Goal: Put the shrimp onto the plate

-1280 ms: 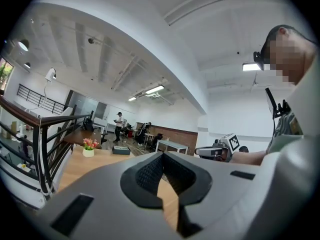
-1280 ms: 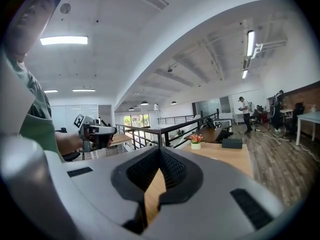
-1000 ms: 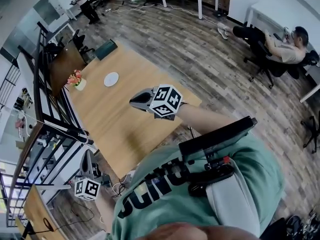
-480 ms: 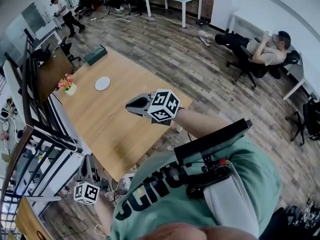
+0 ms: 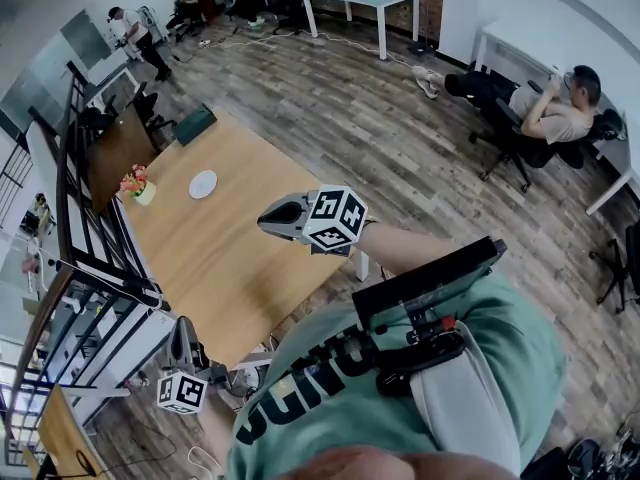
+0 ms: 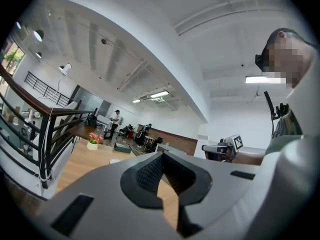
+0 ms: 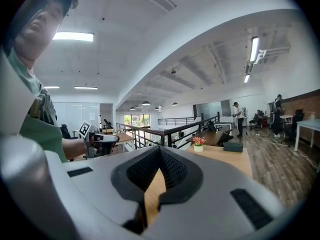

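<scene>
A small white plate (image 5: 203, 184) lies on the far part of the wooden table (image 5: 230, 258); it also shows faintly in the left gripper view as the plate (image 6: 114, 161). No shrimp shows in any view. My right gripper (image 5: 264, 219) hovers over the table's near right side, shut and empty, as its own view confirms (image 7: 160, 152). My left gripper (image 5: 181, 324) hangs low beside the table's near left corner, jaws together with nothing between them (image 6: 161, 157).
A flower pot (image 5: 140, 186) and a dark case (image 5: 195, 124) stand at the table's far end. A black railing (image 5: 90, 258) runs along the left side. One person sits in a chair (image 5: 545, 113) at the right; another stands far off (image 5: 135, 38).
The head view has swung a little. Both grippers stay shut and hold much the same places.
</scene>
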`<state>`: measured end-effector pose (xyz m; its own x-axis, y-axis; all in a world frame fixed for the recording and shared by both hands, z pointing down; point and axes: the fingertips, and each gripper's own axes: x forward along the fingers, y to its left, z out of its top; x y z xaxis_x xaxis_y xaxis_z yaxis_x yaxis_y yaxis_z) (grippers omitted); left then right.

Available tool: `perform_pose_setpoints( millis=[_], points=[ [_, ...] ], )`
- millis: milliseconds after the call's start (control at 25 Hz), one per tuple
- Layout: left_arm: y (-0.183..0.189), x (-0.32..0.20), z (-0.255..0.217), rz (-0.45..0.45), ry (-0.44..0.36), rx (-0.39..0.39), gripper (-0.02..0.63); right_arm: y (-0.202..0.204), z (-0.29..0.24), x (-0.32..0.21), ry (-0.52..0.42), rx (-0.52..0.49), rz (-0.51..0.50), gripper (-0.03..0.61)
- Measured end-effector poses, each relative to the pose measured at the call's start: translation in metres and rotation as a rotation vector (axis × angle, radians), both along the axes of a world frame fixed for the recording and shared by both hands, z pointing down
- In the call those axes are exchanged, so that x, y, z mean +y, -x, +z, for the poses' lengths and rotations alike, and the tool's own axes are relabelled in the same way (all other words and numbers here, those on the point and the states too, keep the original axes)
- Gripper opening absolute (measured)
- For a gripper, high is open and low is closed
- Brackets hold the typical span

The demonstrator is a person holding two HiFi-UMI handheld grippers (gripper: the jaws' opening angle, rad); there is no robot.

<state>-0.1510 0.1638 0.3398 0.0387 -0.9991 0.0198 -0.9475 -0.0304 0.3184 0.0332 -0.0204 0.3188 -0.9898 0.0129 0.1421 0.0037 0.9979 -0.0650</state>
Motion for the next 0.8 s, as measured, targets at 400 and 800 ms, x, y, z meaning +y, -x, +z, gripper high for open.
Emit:
perform_pose_setpoints(
  millis=[400, 800],
  points=[
    [-0.047, -0.035, -0.005, 0.054, 0.039, -0.021, 0.005, -0.033, 0.017, -0.035, 0.066, -0.039, 0.032, 0.003],
    [-0.013, -0.015, -0.001, 0.043, 0.028, -0.007, 0.005, -0.008, 0.014, -0.017, 0.072, -0.041, 0.032, 0.003]
  ],
)
